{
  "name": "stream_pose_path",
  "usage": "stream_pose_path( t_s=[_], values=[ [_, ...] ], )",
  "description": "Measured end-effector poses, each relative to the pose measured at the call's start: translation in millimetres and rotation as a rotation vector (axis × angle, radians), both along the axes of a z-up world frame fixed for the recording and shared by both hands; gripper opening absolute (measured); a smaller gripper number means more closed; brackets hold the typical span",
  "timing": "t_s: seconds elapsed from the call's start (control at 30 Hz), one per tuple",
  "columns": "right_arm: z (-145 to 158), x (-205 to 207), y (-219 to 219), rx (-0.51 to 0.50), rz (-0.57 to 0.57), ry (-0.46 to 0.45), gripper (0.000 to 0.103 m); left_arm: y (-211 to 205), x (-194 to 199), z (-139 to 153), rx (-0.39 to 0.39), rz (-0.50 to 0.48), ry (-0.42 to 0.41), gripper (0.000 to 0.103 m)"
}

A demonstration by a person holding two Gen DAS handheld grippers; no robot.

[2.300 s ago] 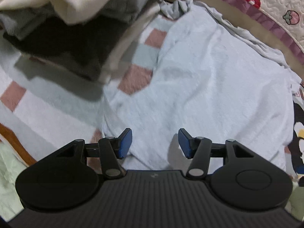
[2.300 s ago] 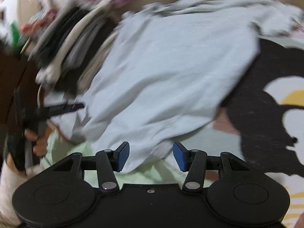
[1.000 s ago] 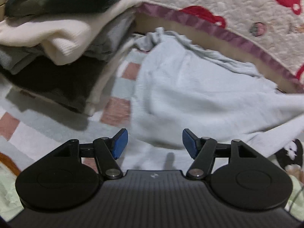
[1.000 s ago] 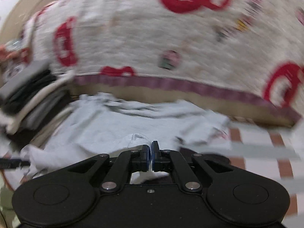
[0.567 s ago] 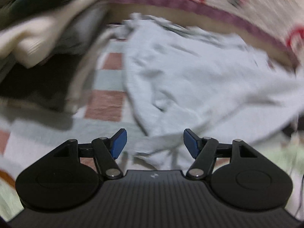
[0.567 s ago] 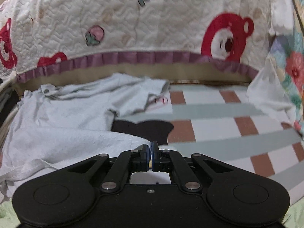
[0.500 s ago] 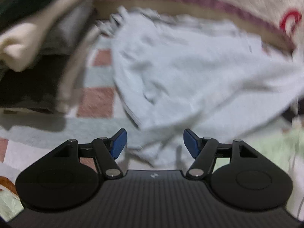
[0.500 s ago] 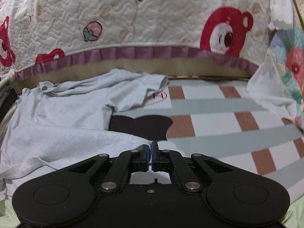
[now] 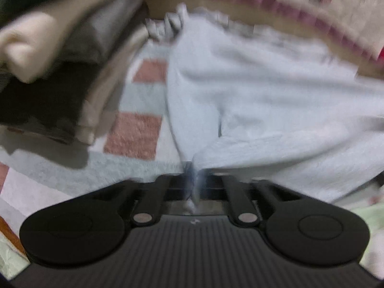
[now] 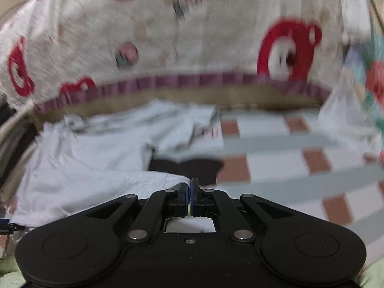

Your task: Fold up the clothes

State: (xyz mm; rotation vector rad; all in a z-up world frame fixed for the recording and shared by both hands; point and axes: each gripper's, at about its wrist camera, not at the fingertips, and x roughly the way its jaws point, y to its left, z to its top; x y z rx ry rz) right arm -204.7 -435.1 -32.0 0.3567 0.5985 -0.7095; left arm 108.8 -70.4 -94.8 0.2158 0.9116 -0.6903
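Observation:
A pale blue shirt (image 9: 264, 100) lies spread on the checked blanket (image 9: 134, 132), blurred by motion. In the left wrist view my left gripper (image 9: 192, 180) is at the shirt's near edge. Its jaws are closing, and a bunched fold of the hem is pinched between the pads. In the right wrist view the same shirt (image 10: 96, 158) stretches away to the left. My right gripper (image 10: 191, 187) is shut on the shirt's near edge, with a thin strip of cloth showing between its pads.
A stack of folded clothes (image 9: 48, 60), cream over grey and dark, stands at the left. A quilt with red bears (image 10: 192, 36) rises behind the shirt. A black patch (image 10: 187, 165) of the blanket (image 10: 276, 158) shows just beyond the right gripper.
My left gripper's jaws have gone from wide apart to closed on the shirt's hem. The right gripper stays shut on the cloth and has shifted sideways.

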Motion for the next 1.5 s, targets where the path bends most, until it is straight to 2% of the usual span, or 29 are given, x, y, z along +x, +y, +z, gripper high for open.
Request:
stream_pose_path(
  t_s=[0.07, 0.13, 0.17, 0.33, 0.4, 0.43, 0.5, 0.6, 0.67, 0.73, 0.8, 0.87, 0.97, 1.07, 1.17, 1.27, 1.33, 1.5],
  values=[
    [20.0, -9.7, 6.9, -0.012, -0.044, 0.0, 0.0, 20.8, -2.7, 25.1, -0.071, 0.049, -0.042, 0.005],
    [22.3, -22.7, 18.8, 0.067, -0.072, 0.023, 0.0, 37.6, 3.1, 38.0, -0.09, 0.156, -0.061, 0.007],
    [17.8, -28.5, 26.3, 0.1, -0.071, 0.043, 0.0, 39.6, 5.6, 32.2, -0.091, 0.167, -0.031, 0.006],
    [-54.9, -28.2, 50.3, 0.134, -0.066, 0.208, 0.0, 49.6, 17.8, 3.3, -0.094, 0.226, 0.118, 0.006],
    [-68.9, -33.3, 42.0, 0.2, -0.092, 0.193, 0.0, 50.6, 18.4, -7.1, -0.089, 0.24, 0.166, 0.007],
    [-75.2, -36.2, 37.5, 0.234, -0.107, 0.183, 0.0, 50.1, 17.3, -6.8, -0.101, 0.239, 0.165, 0.006],
    [-72.3, -44.1, 26.4, 0.274, -0.133, 0.124, 0.0, 48.8, 12.5, 1.3, -0.146, 0.216, 0.138, 0.006],
    [-57.9, -50.1, 18.6, 0.275, -0.126, 0.05, 0.0, 44.1, 0.0, 21.3, -0.23, 0.143, 0.075, 0.006],
    [-58.9, -48.1, 15.1, 0.268, -0.13, 0.083, 0.001, 30.1, -5.8, 21.9, -0.231, 0.031, 0.09, 0.007],
    [-68.7, -43.5, 13.8, 0.251, -0.133, 0.156, 0.004, 17.7, -12.5, 8.6, -0.182, -0.024, 0.155, 0.008],
    [-83.7, -41.6, 13.3, 0.261, -0.142, 0.183, 0.004, 6.8, -19.5, -6.6, -0.131, -0.076, 0.244, 0.01],
    [-94.8, -42.3, 14.0, 0.288, -0.156, 0.184, 0.004, 1.6, -25.7, -17.8, -0.128, -0.133, 0.341, 0.015],
    [-102.7, -45.8, 15.5, 0.27, -0.16, 0.225, 0.004, -4.1, -42.5, -14.0, -0.095, -0.236, 0.311, 0.029],
    [-105.8, -52.5, 14.0, 0.237, -0.173, 0.256, 0.004, -7.0, -50.2, 0.2, -0.077, -0.276, 0.196, 0.031],
    [-109.0, -62.1, 9.1, 0.268, -0.202, 0.229, 0.005, 4.2, -36.7, 18.8, -0.156, -0.219, 0.113, 0.031],
    [-110.9, -65.5, 8.5, 0.285, -0.204, 0.204, 0.008, 17.6, -15.5, 21.3, -0.209, -0.133, 0.101, 0.033],
    [-110.7, -63.6, 9.8, 0.29, -0.186, 0.184, 0.01, 13.9, -4.0, 4.7, -0.186, -0.093, 0.198, 0.033],
    [-112.1, -54.4, 13.7, 0.307, -0.141, 0.143, 0.011, 2.3, -13.9, -22.2, -0.111, -0.106, 0.206, 0.033]
  ],
)
